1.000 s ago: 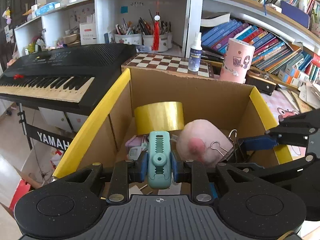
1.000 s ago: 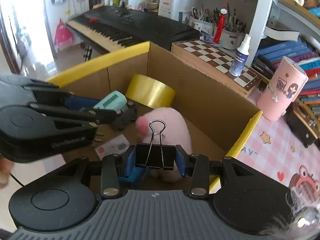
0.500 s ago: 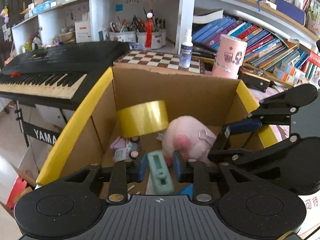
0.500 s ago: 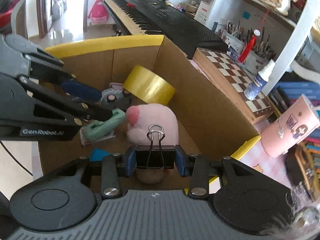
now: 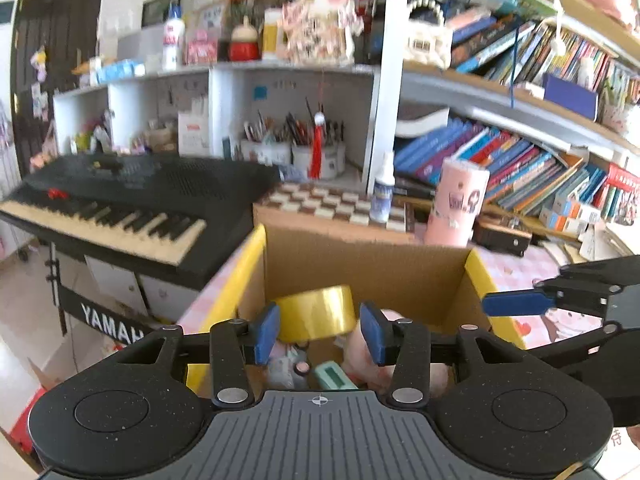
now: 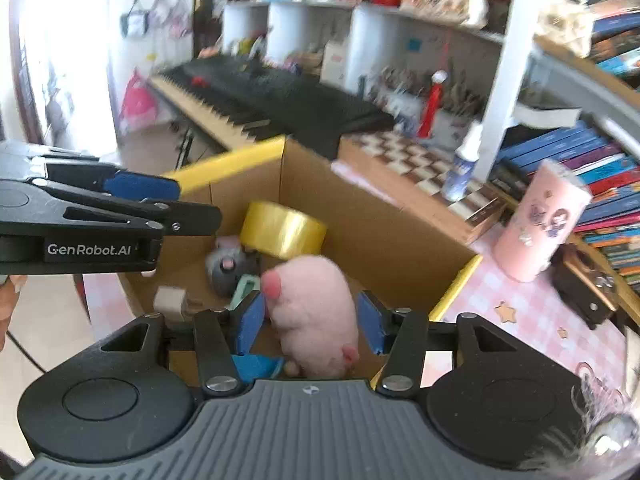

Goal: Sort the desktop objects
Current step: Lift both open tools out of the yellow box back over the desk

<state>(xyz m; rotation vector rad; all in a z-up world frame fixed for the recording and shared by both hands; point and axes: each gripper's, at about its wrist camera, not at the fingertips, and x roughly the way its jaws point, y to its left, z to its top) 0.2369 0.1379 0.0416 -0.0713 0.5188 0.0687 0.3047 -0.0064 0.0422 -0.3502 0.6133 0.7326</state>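
A cardboard box [image 5: 236, 288] with yellow rim flaps sits below both grippers. Inside lie a yellow tape roll [image 5: 316, 312], a pink plush toy [image 6: 316, 300], a mint-green clip [image 5: 334, 376] and a small grey item [image 6: 228, 268]. My left gripper [image 5: 319, 338] hovers above the box, its jaws opening, with nothing between the pads. My right gripper [image 6: 311, 324] hangs over the plush, its jaws also opening and clear of the toy. The black binder clip is not visible. Each gripper shows in the other's view, the right gripper [image 5: 516, 304] and the left gripper [image 6: 140, 186].
A black keyboard [image 5: 140, 200] stands left of the box. Behind it are a chessboard case [image 5: 332, 204], a spray bottle [image 5: 382, 196] and a pink cylinder [image 5: 458, 204]. Shelves with books and pen cups fill the back. A pink checked tabletop [image 6: 520, 320] lies to the right.
The left gripper let go of the mint-green clip, which now lies in the box. The right gripper released the black binder clip. Both grippers rose and drew back from the box.
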